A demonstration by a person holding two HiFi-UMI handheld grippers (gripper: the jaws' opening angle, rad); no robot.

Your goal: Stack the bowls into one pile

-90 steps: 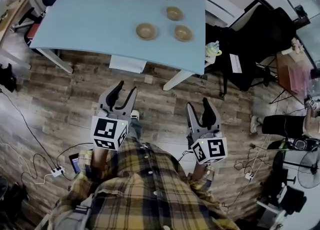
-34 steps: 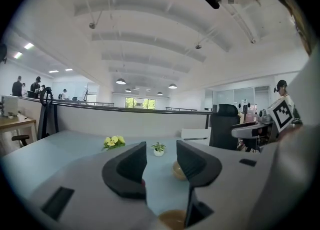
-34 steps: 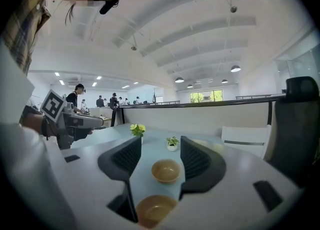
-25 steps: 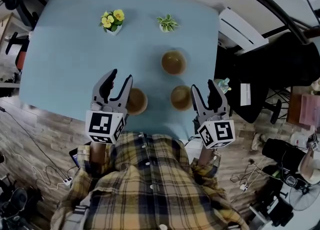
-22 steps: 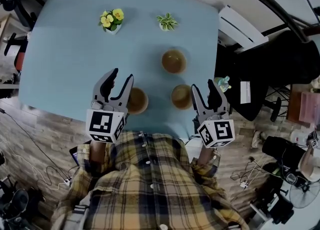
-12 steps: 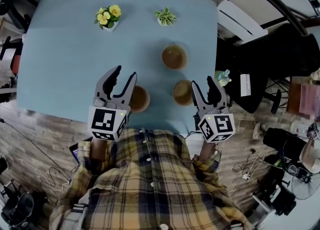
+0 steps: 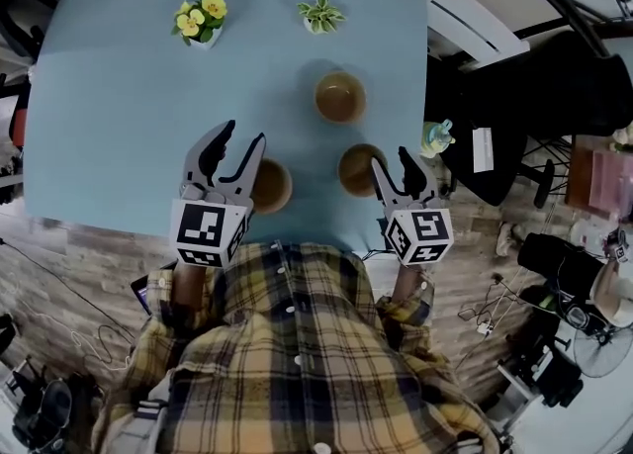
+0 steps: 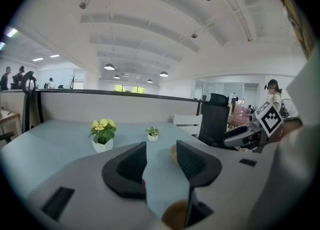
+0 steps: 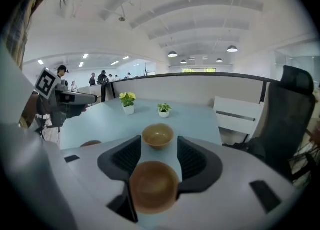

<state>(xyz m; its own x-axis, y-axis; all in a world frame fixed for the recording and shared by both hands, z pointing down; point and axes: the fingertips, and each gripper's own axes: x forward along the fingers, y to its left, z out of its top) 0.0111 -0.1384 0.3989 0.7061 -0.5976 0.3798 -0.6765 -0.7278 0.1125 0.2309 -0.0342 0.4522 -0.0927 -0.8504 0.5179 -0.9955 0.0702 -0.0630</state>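
In the head view the blue table fills the upper part of the frame, with a yellow-flower pot at its upper left. Below that, at centre left, your left gripper hangs over the table's near edge. Its own view shows the jaws spread well apart with only bare tabletop in the gap, so it has hold of nothing. The left bowl sits upright just right of that gripper, beside its right jaw and near the table's edge. In the left gripper view it shows only as a brown sliver at the bottom, under the right jaw. You cannot tell whether jaw and bowl touch.

At top centre stands a small green plant pot. Below it is the far bowl, alone and well apart from both grippers.

Right of centre, the right bowl lies near the table's edge. Your right gripper is just beside it, its left jaw overlapping the bowl's rim. In the right gripper view the jaws stand wide open. That bowl sits low in the gap by the jaw roots, not pinched, and the far bowl lines up beyond the tips. All three bowls lie separately, none stacked. A black chair stands off the table's right side.
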